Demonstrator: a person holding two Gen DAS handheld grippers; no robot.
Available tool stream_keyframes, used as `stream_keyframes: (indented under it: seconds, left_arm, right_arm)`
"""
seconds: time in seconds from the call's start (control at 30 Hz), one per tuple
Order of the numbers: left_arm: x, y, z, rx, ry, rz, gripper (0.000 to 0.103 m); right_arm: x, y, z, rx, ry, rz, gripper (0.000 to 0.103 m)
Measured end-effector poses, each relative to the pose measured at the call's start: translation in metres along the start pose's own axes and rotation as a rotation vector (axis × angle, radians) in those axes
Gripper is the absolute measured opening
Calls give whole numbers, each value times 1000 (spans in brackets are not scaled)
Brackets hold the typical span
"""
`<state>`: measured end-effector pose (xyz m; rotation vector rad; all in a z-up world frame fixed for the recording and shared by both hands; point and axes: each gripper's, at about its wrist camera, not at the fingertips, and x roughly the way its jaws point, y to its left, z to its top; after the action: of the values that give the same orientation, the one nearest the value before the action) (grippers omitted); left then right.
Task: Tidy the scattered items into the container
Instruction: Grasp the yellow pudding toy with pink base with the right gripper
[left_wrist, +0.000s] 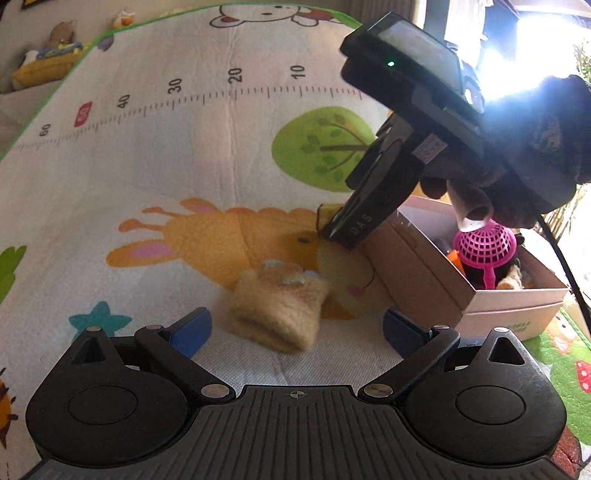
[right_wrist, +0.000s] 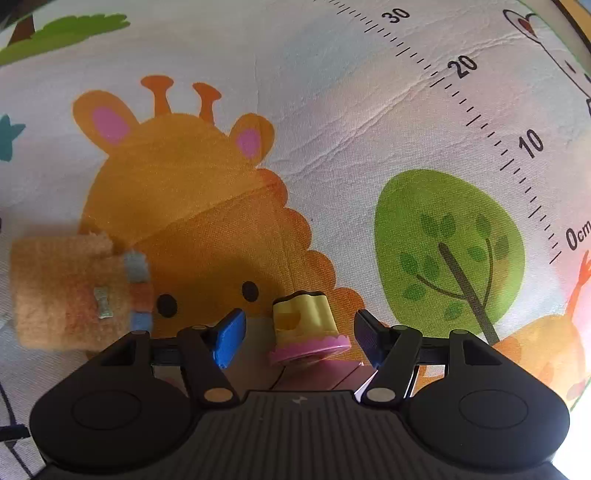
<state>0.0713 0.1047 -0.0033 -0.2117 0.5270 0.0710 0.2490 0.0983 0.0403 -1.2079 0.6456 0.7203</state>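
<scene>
Both grippers stand apart and hold nothing. Right gripper (right_wrist: 299, 338) straddles a yellow toy cup (right_wrist: 304, 323) at lower centre of its view. Left gripper (left_wrist: 295, 328) faces a fuzzy tan pouch (left_wrist: 277, 308) mid-frame on the mat (left_wrist: 166, 166); the cardboard box (left_wrist: 417, 273) sits right.

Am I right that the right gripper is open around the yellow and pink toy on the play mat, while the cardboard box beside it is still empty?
Not quite: the cardboard box is not empty. The left wrist view shows a pink mesh toy and other items inside. The rest holds: the right gripper is open around the yellow and pink toy on the play mat.
</scene>
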Motion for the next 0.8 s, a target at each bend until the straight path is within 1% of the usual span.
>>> stream_keyframes:
  seconds: [0.07,0.17,0.23,0.27,0.33,0.47,0.57,0.67,0.8]
  left_arm:
    - [0,-1,0,1,-2,0,101]
    - [-1,-1,-1,6,-5,-1,102]
    - [-2,-1,-1,9,-6,0,102]
    - [-2,-1,-1,10,-7,0,102]
    - [-2,-2,-1,11,-8,0,102]
    - [-1,-1,-1,8,-5,0,102]
    - [0,0,-1,-3,1,-2,102]
    - [2,1,-1,-9,9,-1,102]
    - [6,-3,-1,9,30,34,102]
  right_arm:
    - [7,1,1,-13,14,5,65]
    - [15,1,1,-15,24,-13,65]
    - [15,1,-1,-23,8,-37,46]
    - [13,1,-1,-17,-1,-39,40]
    - [5,-2,-1,22,-27,-11,39]
    - [-17,-4,-3,67,-84,4,39]
    - [-44,-7,-8,128,-136,54,39]
    - [-78,-5,-28,184,-209,102,39]
    - [-120,-1,-68,252,-289,154,39]
